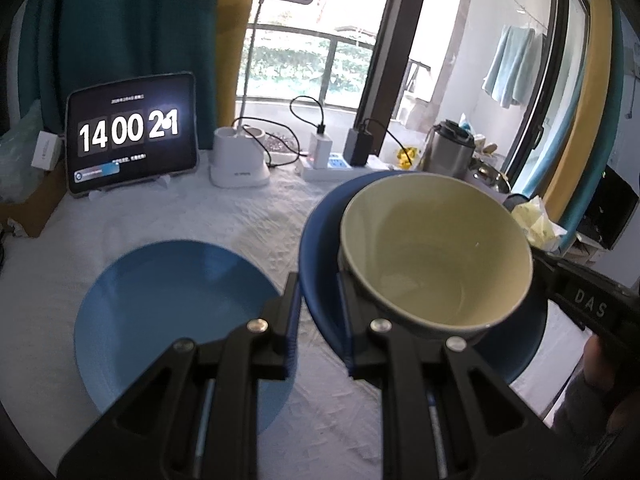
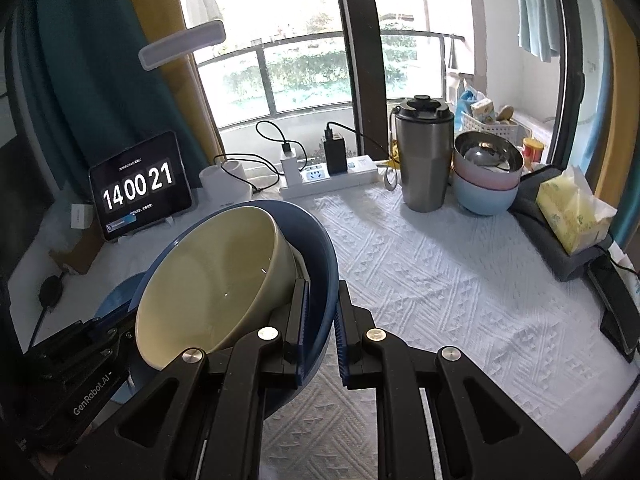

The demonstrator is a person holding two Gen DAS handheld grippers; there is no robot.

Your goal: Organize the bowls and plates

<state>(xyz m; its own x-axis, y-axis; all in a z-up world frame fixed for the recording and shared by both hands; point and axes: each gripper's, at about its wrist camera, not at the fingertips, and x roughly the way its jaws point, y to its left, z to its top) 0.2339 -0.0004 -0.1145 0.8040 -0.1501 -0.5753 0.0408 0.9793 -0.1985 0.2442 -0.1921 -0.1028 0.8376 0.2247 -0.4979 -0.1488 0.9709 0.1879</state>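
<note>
Two black grippers are clamped on opposite rims of a deep dark-blue bowl [image 1: 316,280]: the left gripper [image 1: 318,320] and the right gripper [image 2: 322,320], jaws nearly closed. A cream ceramic bowl [image 1: 436,248] is nested inside. Both are held tilted above the white textured tablecloth [image 2: 460,288], beside a flat light-blue plate [image 1: 172,300].

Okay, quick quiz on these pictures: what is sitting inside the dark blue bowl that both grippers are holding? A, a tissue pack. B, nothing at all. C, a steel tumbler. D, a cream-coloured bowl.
D: the cream-coloured bowl sits nested in the dark blue bowl, whose rim the left gripper and the right gripper each pinch from opposite sides.
</note>
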